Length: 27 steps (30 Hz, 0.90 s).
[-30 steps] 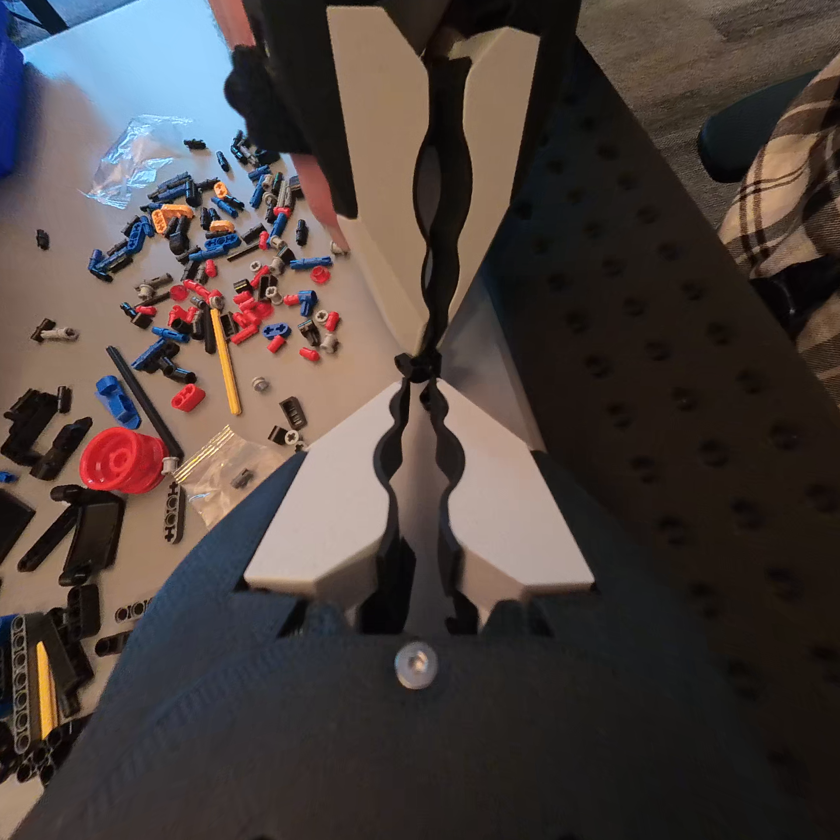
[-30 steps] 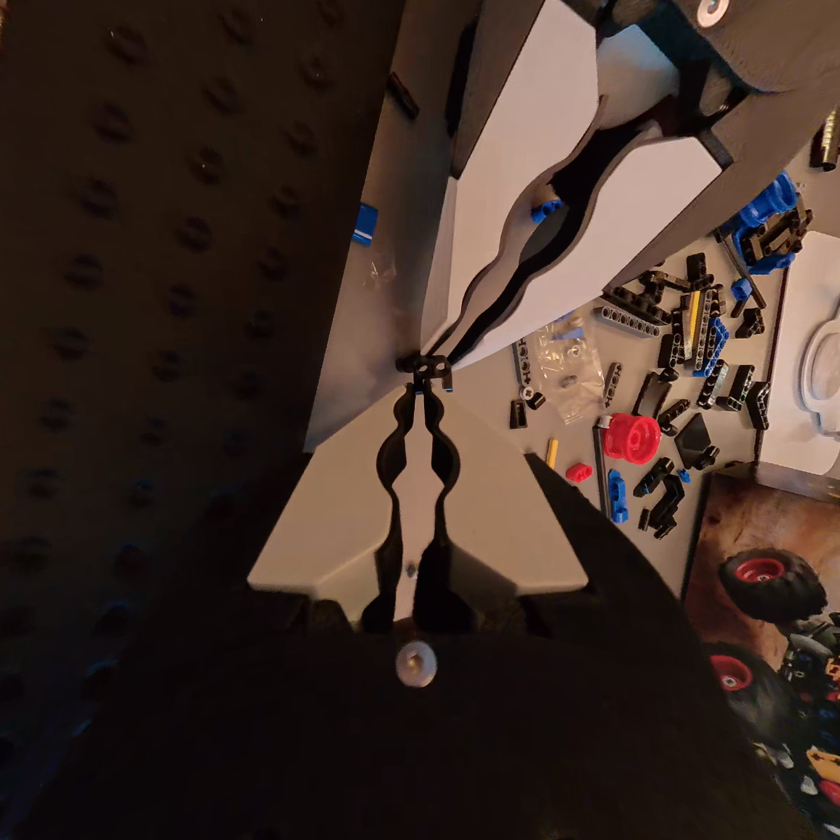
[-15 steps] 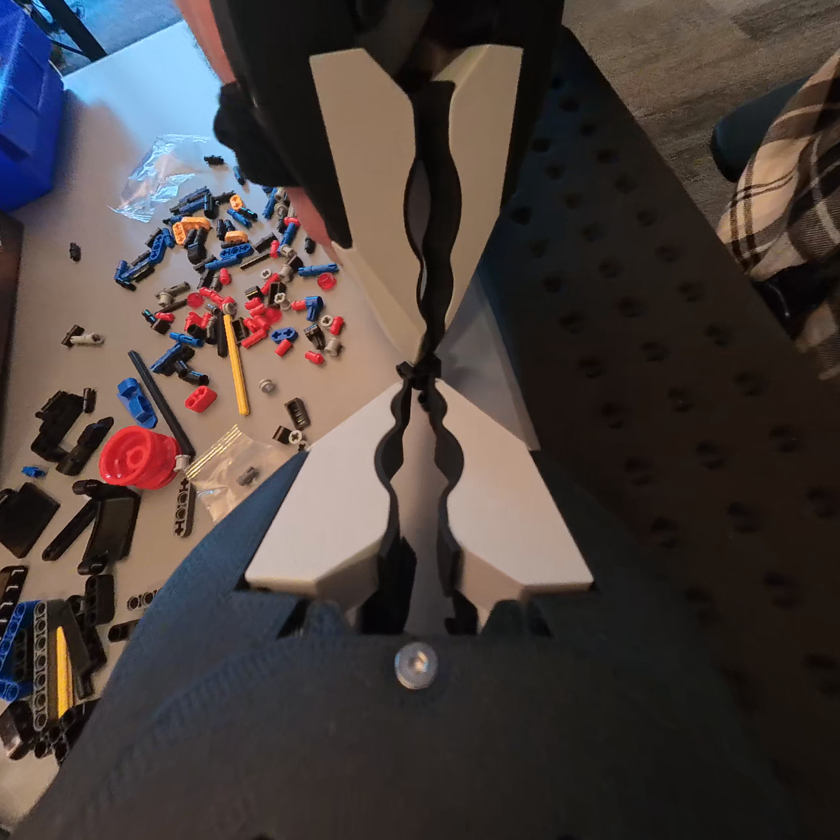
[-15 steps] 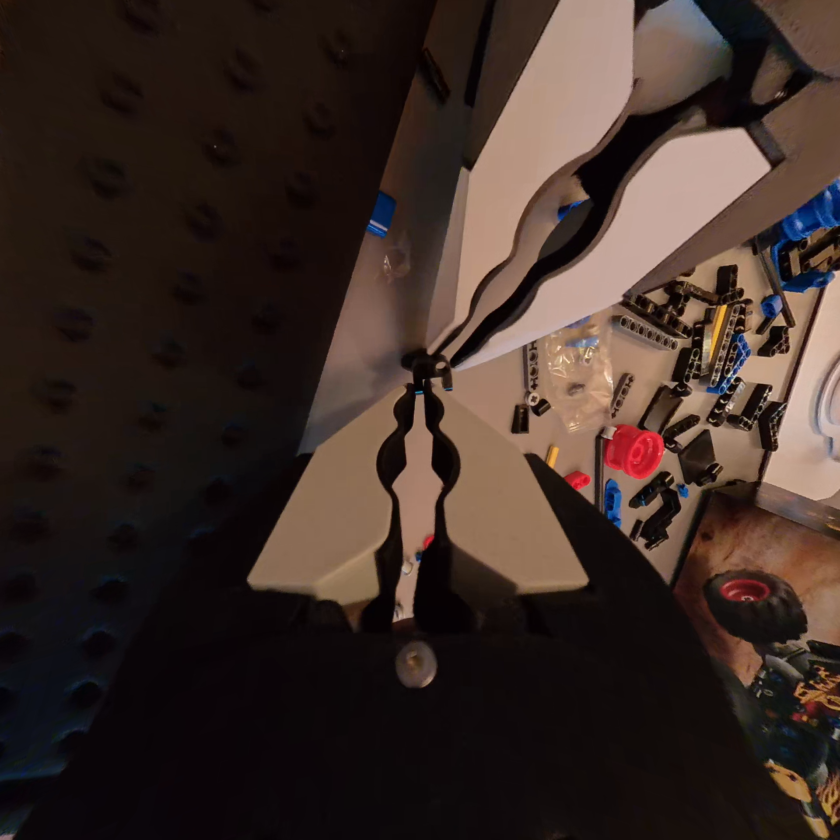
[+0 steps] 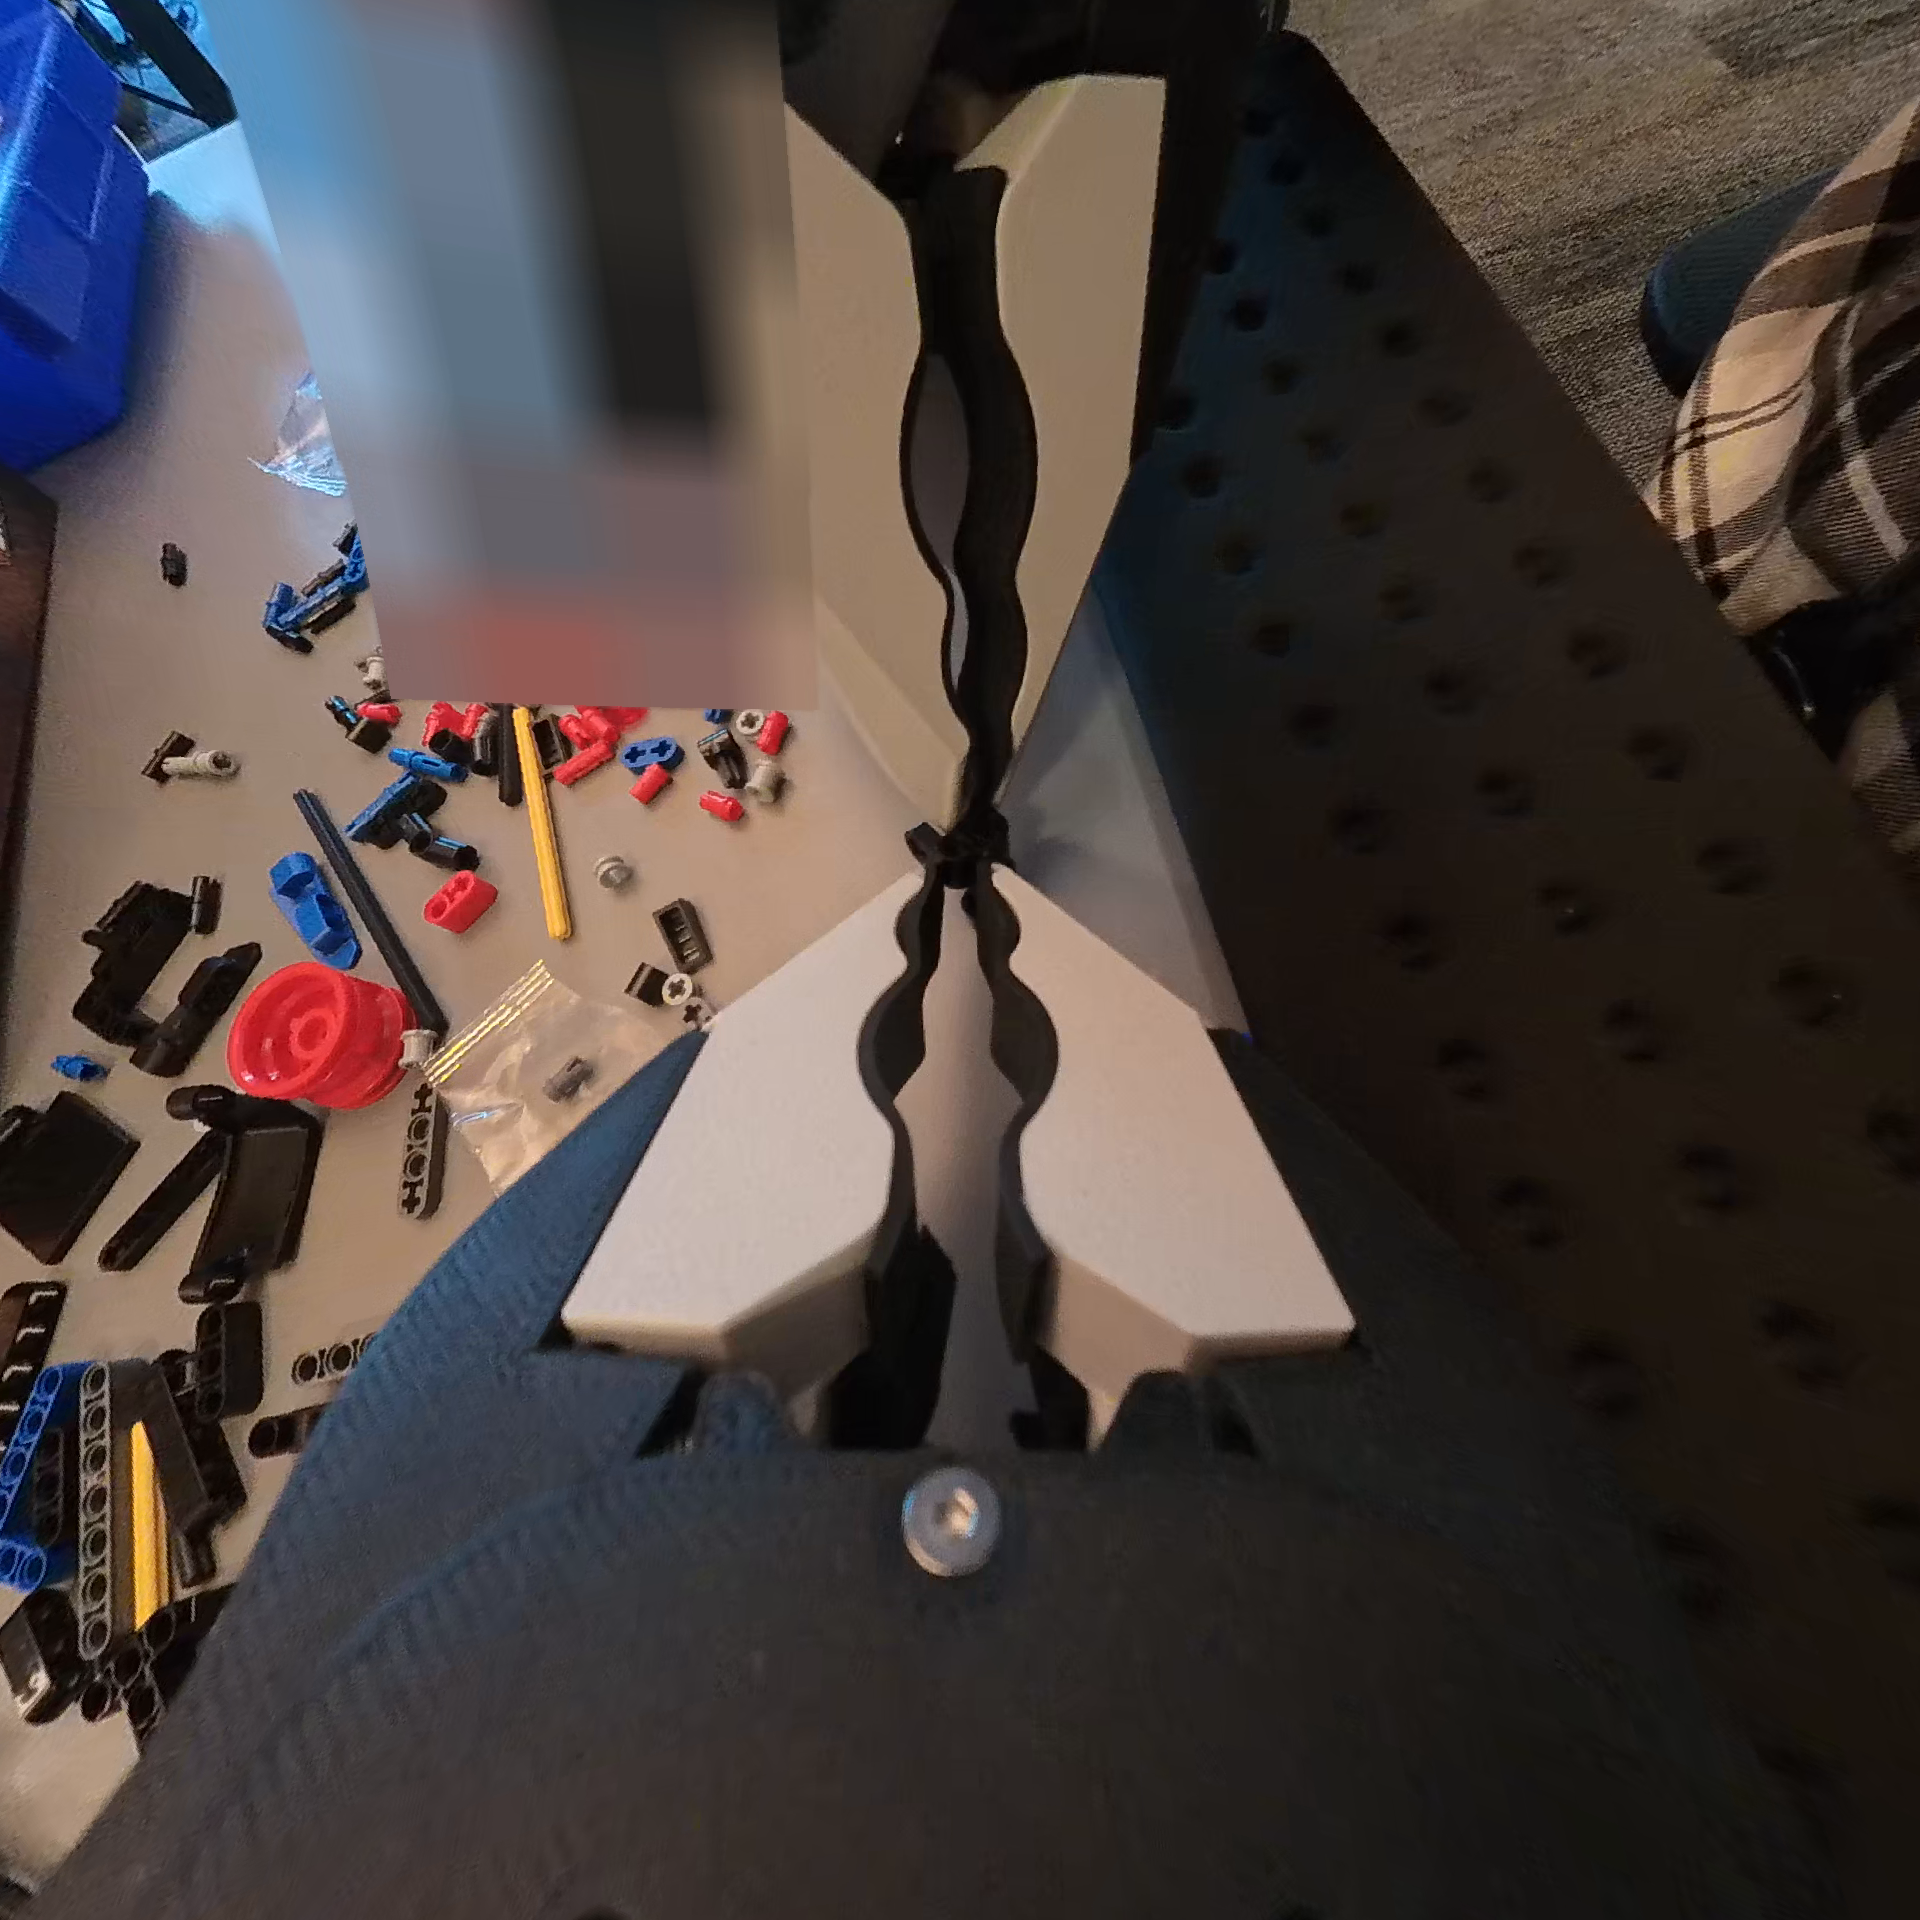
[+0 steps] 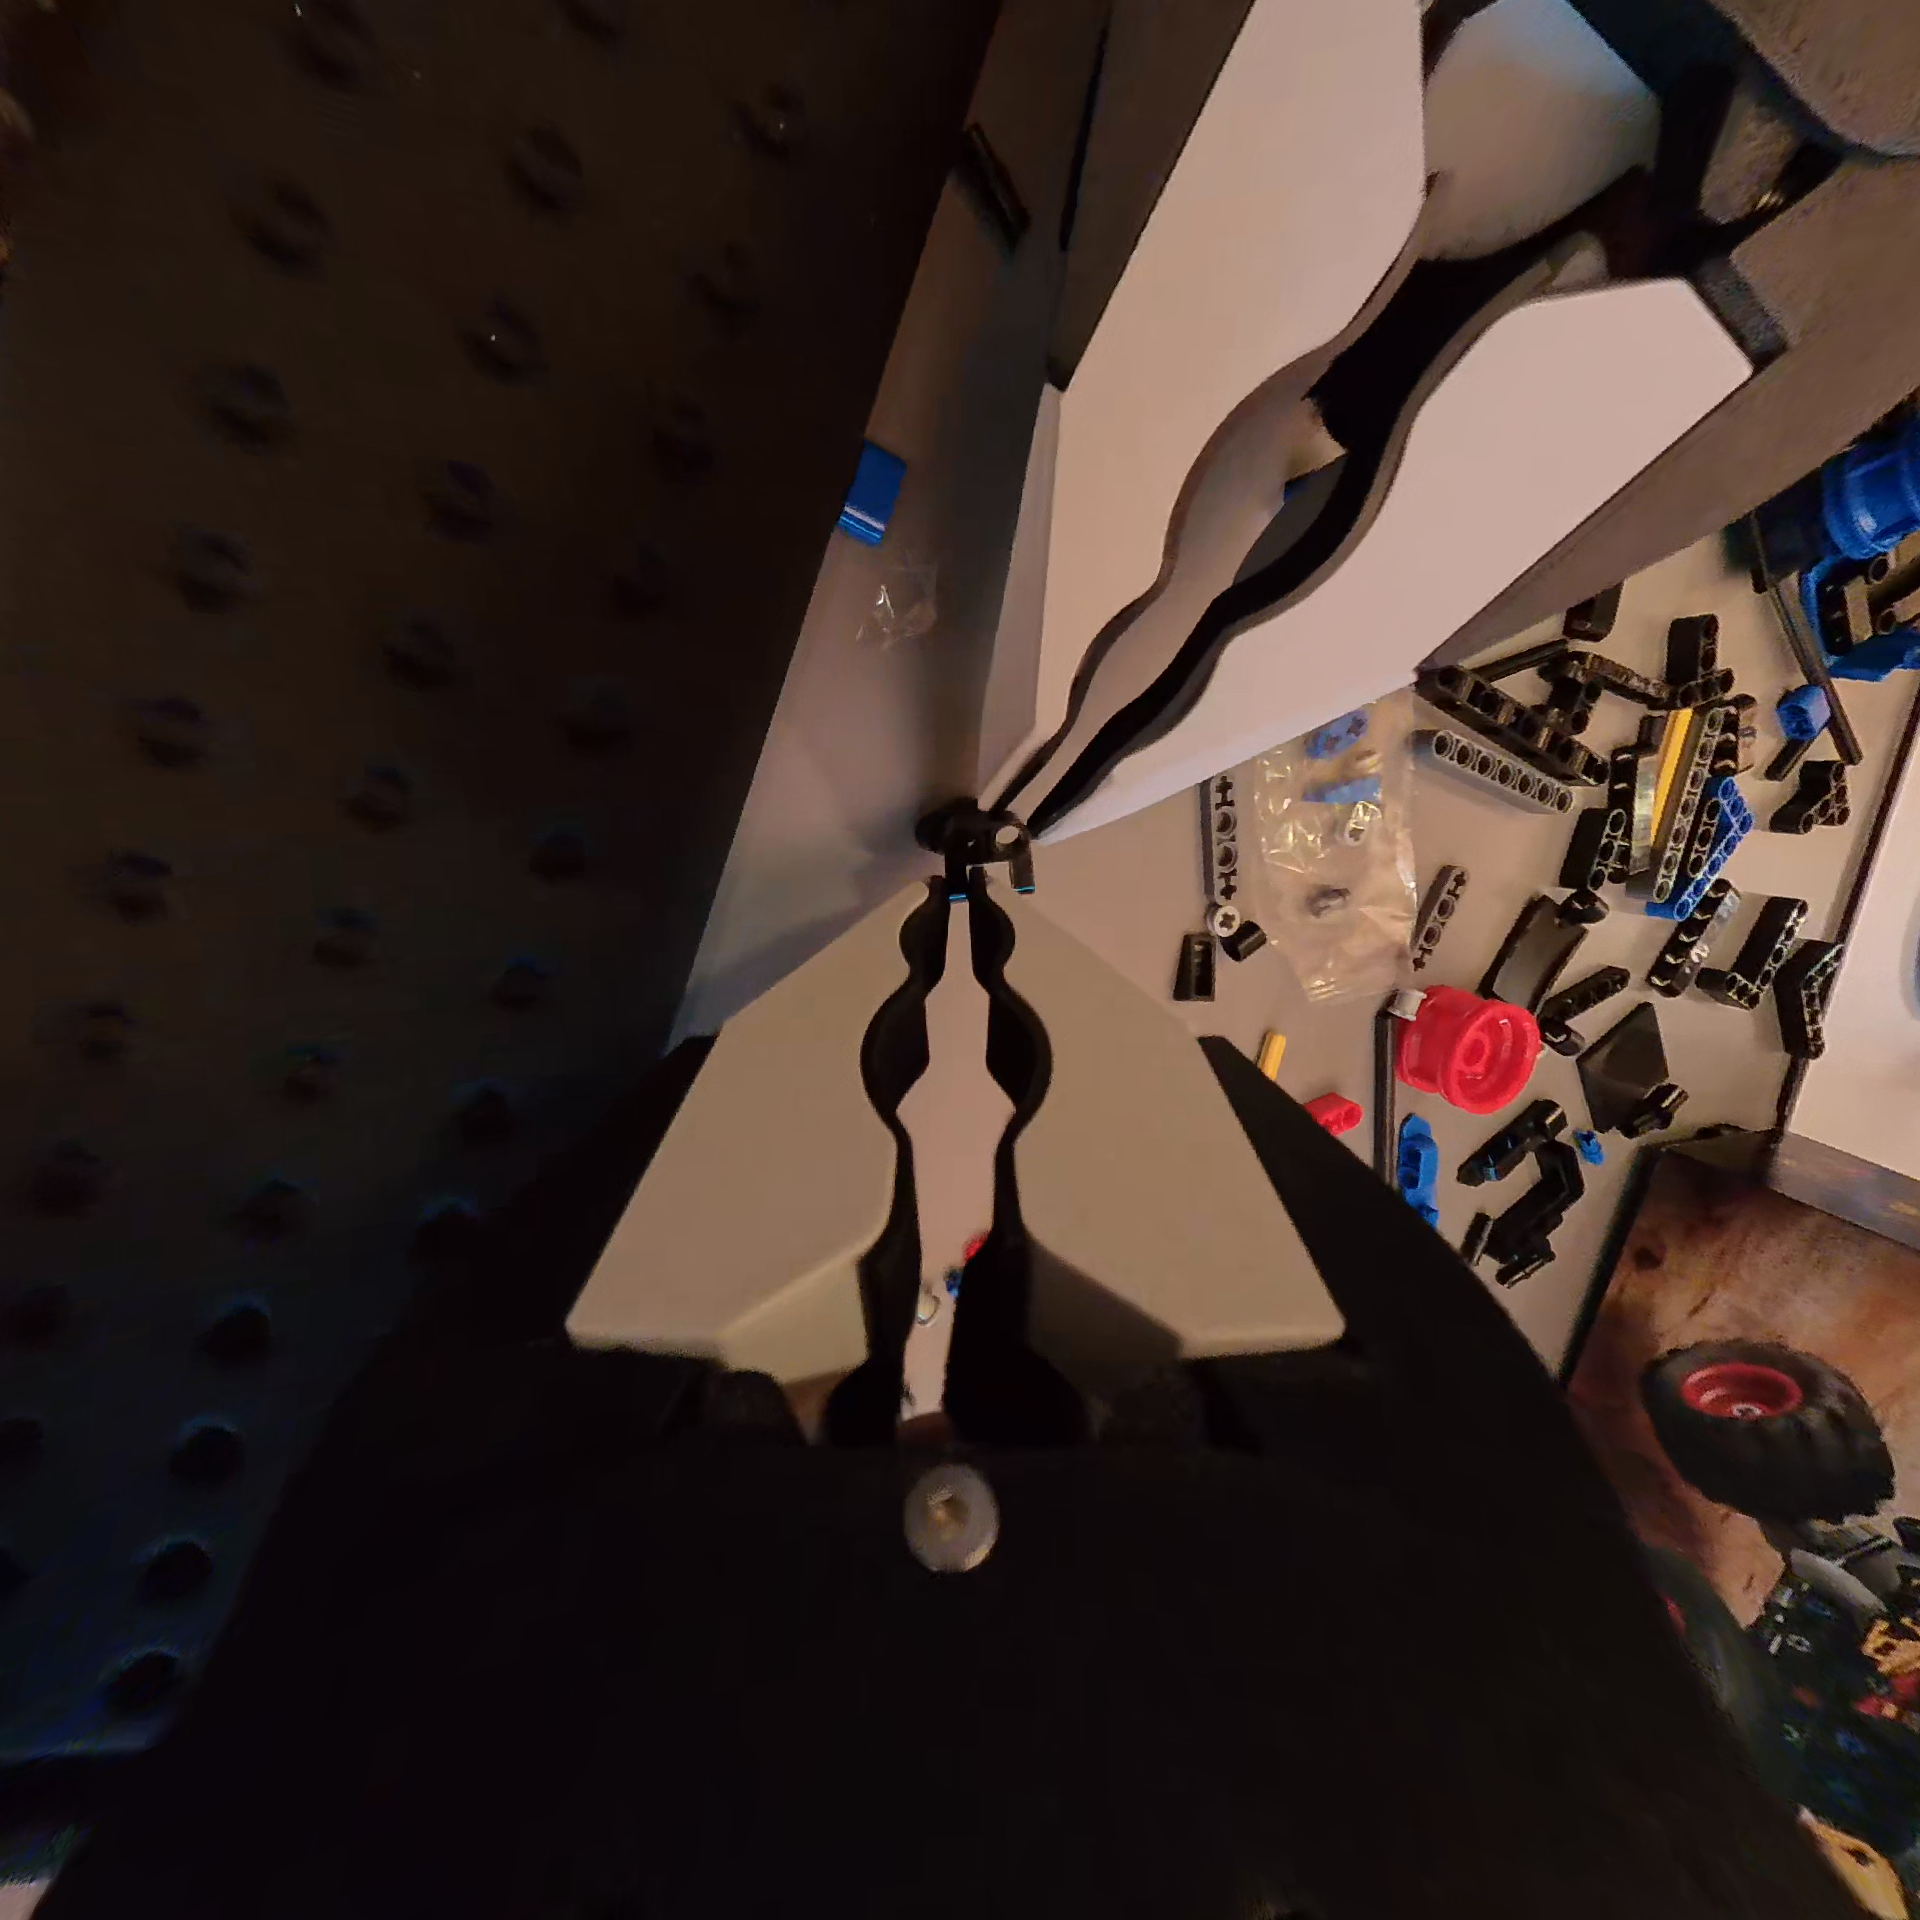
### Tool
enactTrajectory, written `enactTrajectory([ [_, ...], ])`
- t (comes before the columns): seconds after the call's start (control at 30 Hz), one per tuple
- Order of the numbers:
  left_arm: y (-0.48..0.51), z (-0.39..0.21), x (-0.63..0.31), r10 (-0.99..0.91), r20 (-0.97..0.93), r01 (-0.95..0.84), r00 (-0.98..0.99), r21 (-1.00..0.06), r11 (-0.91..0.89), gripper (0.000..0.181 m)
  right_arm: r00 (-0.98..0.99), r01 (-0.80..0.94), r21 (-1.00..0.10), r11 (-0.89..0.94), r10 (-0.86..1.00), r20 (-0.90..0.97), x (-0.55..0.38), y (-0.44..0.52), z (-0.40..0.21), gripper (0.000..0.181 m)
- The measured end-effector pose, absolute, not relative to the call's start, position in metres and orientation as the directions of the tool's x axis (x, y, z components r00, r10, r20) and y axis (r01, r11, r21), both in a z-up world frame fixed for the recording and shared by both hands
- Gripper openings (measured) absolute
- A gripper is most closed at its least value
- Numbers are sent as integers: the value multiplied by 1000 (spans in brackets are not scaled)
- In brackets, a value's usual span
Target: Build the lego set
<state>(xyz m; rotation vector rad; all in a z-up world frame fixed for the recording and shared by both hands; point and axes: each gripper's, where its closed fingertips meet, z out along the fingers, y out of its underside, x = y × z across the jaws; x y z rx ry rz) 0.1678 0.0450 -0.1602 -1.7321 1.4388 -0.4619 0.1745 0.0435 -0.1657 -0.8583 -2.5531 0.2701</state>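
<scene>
My left gripper (image 5: 954, 883) and right gripper (image 6: 961, 902) meet tip to tip above the grey table. Both are shut on one small black connector piece (image 5: 958, 842), held between them. In the right wrist view the piece (image 6: 971, 831) shows a round hole and thin blue edges. The right gripper comes down from the top of the left wrist view (image 5: 977, 800). The left gripper enters the right wrist view from the upper right (image 6: 1023, 808). I cannot tell whether the piece is one part or two joined parts.
Loose black, blue and red parts lie on the table (image 5: 810, 831), with a red wheel hub (image 5: 312, 1039), a yellow axle (image 5: 540, 821) and a plastic bag (image 5: 520, 1060). A black perforated board (image 5: 1558, 831) stands to the right. A blue bin (image 5: 62, 260) is far left. A pictured booklet (image 6: 1766, 1455) lies nearby. From either gripper's tips it is about 15 centimeters to the red wheel hub (image 5: 312, 1039). Look for it in the right wrist view (image 6: 1482, 1044) too.
Both grippers stay shut tip to tip on the small black piece. The pair has drifted a little over the table, so the loose parts slide across both views.
</scene>
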Motion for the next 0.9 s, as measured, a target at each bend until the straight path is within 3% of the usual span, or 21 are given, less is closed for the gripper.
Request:
enactTrajectory([
  [0.33, 45, -163, 167, -933, -232, -650, 275, -760, -3, 4, -741, 523, -276, 806, 591, 320, 177, 44, -165, 3],
  [0.9, 46, -164, 165, -939, -199, -648, 279, -761, -31, 4, -753, 529, -313, 789, 607, 256, 176, 44, -165, 2],
])
